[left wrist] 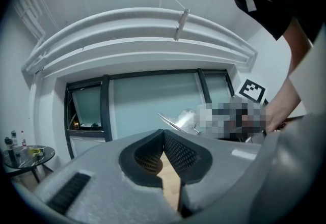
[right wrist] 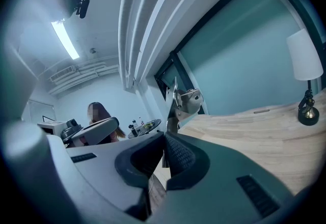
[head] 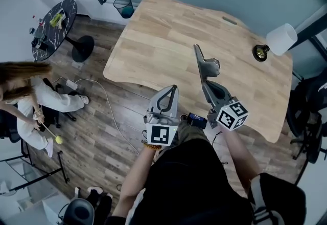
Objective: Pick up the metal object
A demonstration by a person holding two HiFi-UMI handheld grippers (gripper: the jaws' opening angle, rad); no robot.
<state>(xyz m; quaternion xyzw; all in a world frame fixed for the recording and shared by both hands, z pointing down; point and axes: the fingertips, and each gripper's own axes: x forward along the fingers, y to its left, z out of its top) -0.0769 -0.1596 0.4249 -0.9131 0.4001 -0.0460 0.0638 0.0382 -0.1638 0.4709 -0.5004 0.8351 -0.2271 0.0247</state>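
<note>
The metal object (head: 208, 67) is a grey tool with a long thin blade and a sprung bracket. It is held up above the wooden table (head: 163, 40), and my right gripper (head: 205, 85) is shut on its lower end. In the right gripper view it rises straight out of the closed right gripper (right wrist: 164, 136) as the metal object (right wrist: 179, 102). My left gripper (head: 173, 88) hangs at the table's near edge, shut and empty. In the left gripper view the left gripper (left wrist: 163, 134) has its pads together, and the metal object (left wrist: 178, 120) shows beyond them.
A lamp with a white shade (head: 281, 39) and a brass base (head: 261, 52) stands at the table's far right. A bin (head: 124, 5) and a round black side table (head: 53, 27) sit on the floor to the left. A seated person (head: 30, 101) is at far left.
</note>
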